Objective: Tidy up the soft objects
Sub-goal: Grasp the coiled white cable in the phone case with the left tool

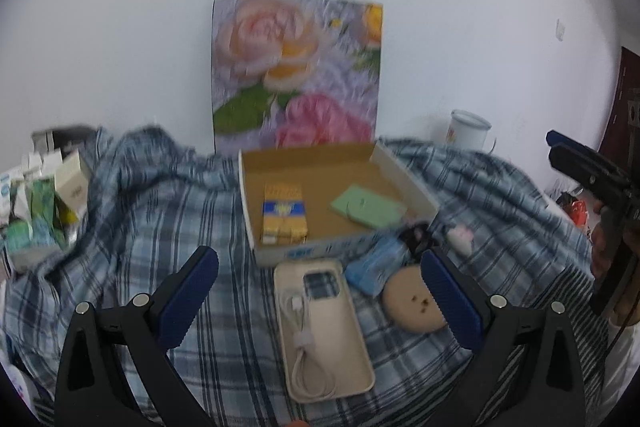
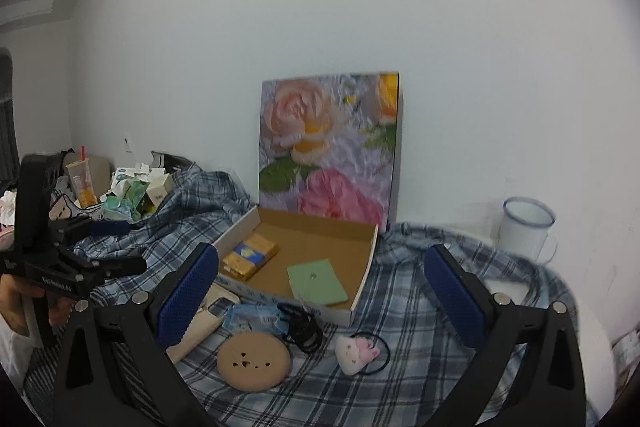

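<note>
Left wrist: left gripper [image 1: 320, 297] wide open, empty, straddling phone case [image 1: 326, 331] just before cardboard box [image 1: 340, 195], probably lined up for pickup | Right wrist: right gripper [image 2: 320, 301] wide open, empty, above round pad [image 2: 253, 361]; plush toy [image 2: 356, 351] beside box, unsorted.

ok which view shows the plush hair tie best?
Right wrist: the plush hair tie lies unobstructed, its black loop visible. Left wrist shows only a small blurred pale lump past the box corner, loop unclear.
</note>
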Motion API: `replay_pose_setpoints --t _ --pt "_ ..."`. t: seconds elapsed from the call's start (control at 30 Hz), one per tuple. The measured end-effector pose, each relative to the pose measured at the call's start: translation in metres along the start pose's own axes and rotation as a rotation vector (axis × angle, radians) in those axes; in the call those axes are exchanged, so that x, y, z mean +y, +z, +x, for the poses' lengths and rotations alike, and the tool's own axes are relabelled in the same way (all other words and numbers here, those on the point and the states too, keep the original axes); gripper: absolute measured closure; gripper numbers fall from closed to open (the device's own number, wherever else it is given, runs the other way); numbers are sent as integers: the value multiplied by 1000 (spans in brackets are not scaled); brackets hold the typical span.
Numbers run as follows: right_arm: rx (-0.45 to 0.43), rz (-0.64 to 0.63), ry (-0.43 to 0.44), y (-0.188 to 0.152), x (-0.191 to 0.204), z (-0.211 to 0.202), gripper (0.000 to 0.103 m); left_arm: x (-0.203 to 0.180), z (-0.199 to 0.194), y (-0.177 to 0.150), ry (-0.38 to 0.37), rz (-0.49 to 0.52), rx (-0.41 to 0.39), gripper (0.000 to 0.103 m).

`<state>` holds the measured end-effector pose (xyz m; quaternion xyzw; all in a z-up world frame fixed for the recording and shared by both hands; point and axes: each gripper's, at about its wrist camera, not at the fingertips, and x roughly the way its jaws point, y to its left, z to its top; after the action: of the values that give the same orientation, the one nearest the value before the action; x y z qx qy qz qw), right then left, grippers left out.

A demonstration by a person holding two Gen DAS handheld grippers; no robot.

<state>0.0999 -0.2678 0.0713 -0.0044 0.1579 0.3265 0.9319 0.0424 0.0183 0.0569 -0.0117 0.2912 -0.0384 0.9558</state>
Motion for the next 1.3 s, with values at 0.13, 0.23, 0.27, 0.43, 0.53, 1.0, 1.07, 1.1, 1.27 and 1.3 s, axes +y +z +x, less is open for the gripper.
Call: replay_pose_setpoints --t 0.13,0.23,0.27,0.43,0.53,1.0,1.07,1.1,1.27,1.3 --pt "37 4 10 -15 -3 14 0 4 16 -21 2 -13 64 14" --pt "90 8 15 -26 -4 27 0 4 31 -35 30 1 118 37" --pt "110 4 21 -29 -5 32 0 5 36 -41 55 -9 136 44" --pt "174 -23 19 -41 -1 48 0 10 44 -48 23 -26 173 58" --pt "193 -36 14 -47 1 52 0 9 52 -52 35 -23 211 69" --pt "233 -36 6 -55 2 61 0 8 66 -61 33 -29 296 85" --pt "233 -30 4 -55 1 61 0 7 67 -61 35 -26 299 85" --pt "233 -26 4 -55 0 61 0 5 67 -61 38 -17 302 85" --pt "236 -10 2 -56 -3 62 0 3 73 -62 34 -3 331 85" --pt "238 -7 2 -57 -4 62 0 2 74 -63 31 1 336 85"
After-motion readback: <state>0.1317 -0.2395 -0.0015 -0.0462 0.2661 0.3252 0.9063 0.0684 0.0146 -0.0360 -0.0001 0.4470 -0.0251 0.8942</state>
